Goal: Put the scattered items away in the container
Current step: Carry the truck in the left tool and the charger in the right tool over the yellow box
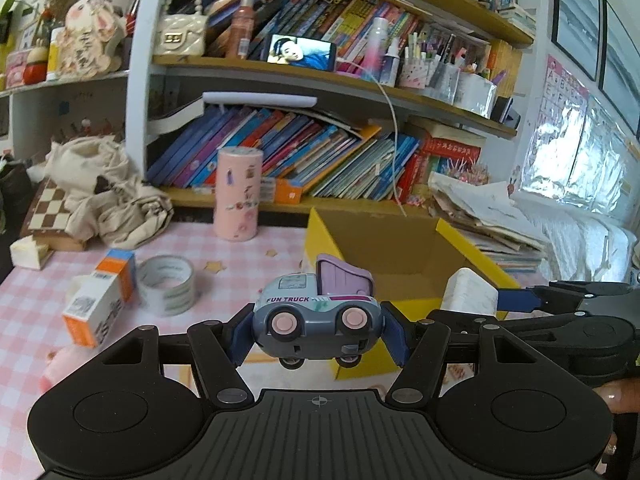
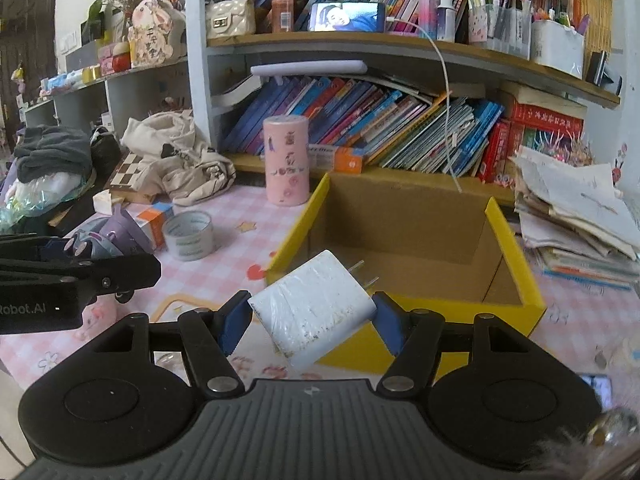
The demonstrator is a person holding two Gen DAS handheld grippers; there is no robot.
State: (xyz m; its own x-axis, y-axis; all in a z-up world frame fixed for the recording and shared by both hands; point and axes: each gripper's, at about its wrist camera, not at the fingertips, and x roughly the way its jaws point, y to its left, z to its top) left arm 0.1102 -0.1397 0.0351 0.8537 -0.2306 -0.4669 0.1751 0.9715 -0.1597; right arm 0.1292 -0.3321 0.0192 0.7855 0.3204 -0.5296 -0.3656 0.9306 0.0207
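Claws both grip loads, left claw point(image 1: 316, 330) a toy truck point(image 1: 316, 320), right claw point(image 2: 310, 316) a charger point(image 2: 316, 310), near the cardboard box point(image 2: 516, 248) for dropping in.

Toy truck point(image 1: 316, 320) front and rear ends hidden by the clamping blue pads point(image 1: 240, 338), cardboard box point(image 2: 516, 240) near wall hidden behind white charger point(image 2: 316, 312), pink plush point(image 1: 54, 368) blurred and half hidden.

A home study corner: crammed bookshelves point(image 2: 360, 120) above a pink-checked desk point(image 1: 248, 256).
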